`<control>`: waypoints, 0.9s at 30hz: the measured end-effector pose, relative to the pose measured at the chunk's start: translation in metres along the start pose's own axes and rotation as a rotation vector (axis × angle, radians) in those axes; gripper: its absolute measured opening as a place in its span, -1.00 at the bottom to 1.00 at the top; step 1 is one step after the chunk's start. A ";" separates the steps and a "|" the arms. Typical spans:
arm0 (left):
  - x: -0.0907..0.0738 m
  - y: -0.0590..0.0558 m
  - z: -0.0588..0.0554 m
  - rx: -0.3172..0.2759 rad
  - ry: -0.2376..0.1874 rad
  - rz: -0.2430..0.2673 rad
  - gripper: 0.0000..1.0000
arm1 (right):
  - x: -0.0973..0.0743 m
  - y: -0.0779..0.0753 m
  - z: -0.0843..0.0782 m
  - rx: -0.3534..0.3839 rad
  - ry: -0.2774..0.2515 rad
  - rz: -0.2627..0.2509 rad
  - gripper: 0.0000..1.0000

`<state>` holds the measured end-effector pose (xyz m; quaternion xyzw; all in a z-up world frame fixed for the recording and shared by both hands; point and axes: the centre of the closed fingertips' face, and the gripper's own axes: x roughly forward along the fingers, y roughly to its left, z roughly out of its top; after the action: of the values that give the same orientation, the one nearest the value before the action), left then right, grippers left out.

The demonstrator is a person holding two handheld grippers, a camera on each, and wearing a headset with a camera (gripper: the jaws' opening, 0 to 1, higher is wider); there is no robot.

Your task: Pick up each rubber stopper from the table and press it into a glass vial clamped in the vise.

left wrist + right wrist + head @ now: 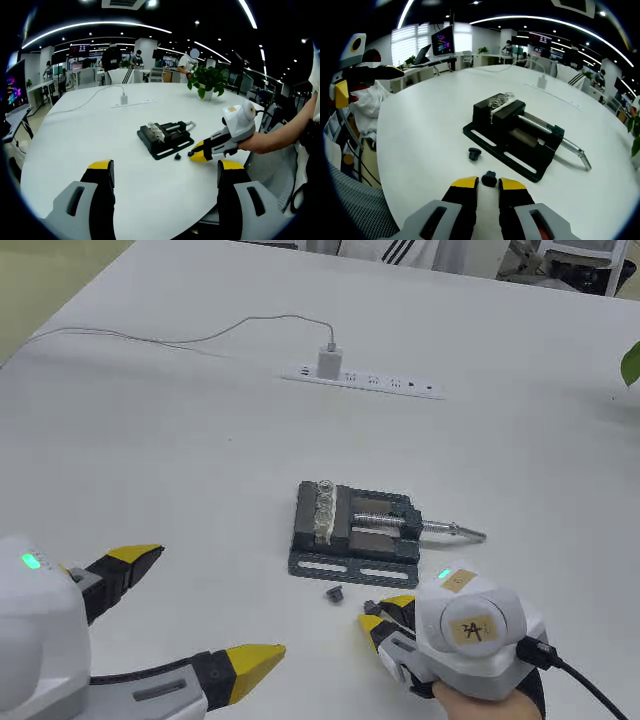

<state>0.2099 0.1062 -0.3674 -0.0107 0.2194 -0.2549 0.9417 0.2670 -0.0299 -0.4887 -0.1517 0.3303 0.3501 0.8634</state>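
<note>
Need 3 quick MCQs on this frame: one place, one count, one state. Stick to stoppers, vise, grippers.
1. Where does the loose stopper lie?
A. on the floor
B. on the table, beside the base of the vise
C. on top of the vise

2. How many dark stoppers show outside the vise?
A. one
B. two
C. five

3. How does the left gripper stand?
A. jaws wide open, empty
B. shut on a stopper
C. shut on a vial

Answers:
1 B: in the right gripper view it sits on the white top just off the base plate.
2 B: the loose stopper, plus the second stopper at the tips of the right gripper.
3 A: its yellow tips stand far apart with nothing between them.
</note>
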 end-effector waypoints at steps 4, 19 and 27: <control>0.001 -0.001 0.000 0.002 0.000 -0.005 0.66 | -0.001 -0.001 -0.001 0.002 0.004 -0.003 -0.78; 0.004 -0.008 0.003 0.009 -0.002 -0.025 0.65 | -0.001 0.001 -0.003 0.012 0.004 0.000 -0.80; 0.003 -0.009 -0.002 0.002 0.004 -0.024 0.64 | -0.001 0.000 -0.002 0.012 -0.001 -0.006 -0.82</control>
<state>0.2076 0.0974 -0.3689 -0.0120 0.2209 -0.2664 0.9381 0.2653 -0.0314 -0.4895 -0.1472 0.3317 0.3456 0.8654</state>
